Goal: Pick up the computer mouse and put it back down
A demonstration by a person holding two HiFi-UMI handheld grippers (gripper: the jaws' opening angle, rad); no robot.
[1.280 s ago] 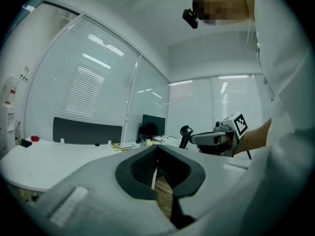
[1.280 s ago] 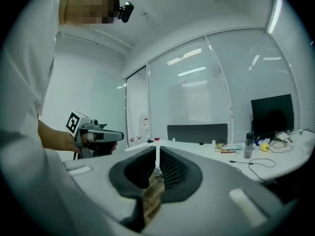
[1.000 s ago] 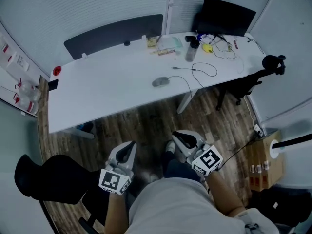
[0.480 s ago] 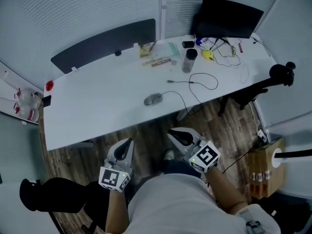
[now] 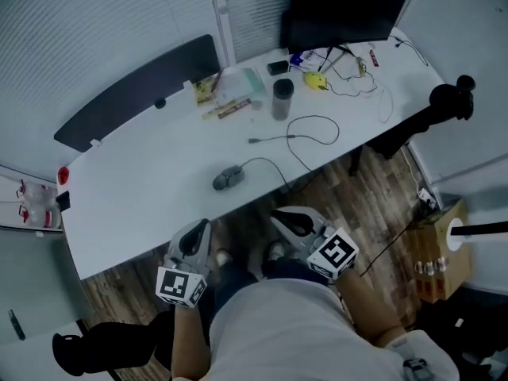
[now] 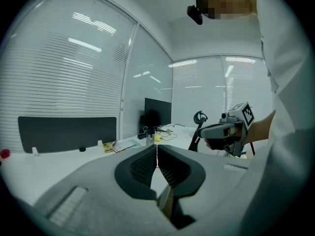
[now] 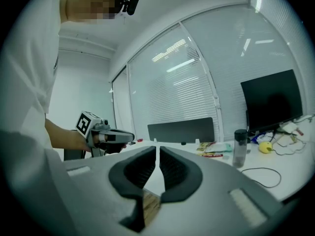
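- The computer mouse (image 5: 228,178) is lying on the white table (image 5: 135,189), close to its near edge and about midway along it, with nothing touching it.
- Its long axis is running roughly left to right, along the table edge. Its cable (image 5: 274,167) is leaving the right end and curling off toward the bottle (image 5: 282,99).
- The left gripper (image 5: 200,227) is hanging off the table on the near side, over the wooden floor (image 5: 357,197). Its 2 jaws are pressed together with nothing between them, as the left gripper view shows.
- The right gripper (image 5: 279,219) is hanging beside it at much the same height. Its jaws are also drawn together to a thin slit and are carrying nothing.
- The mouse is sitting farther away than both tools and between them: far-right of the left gripper, far-left of the right one.
- The left gripper is looking slightly nearer, though the difference is small.
- In my judgement, either tool is going to need its jaws parted before reaching over the edge. It should then straddle the mouse across its short width.
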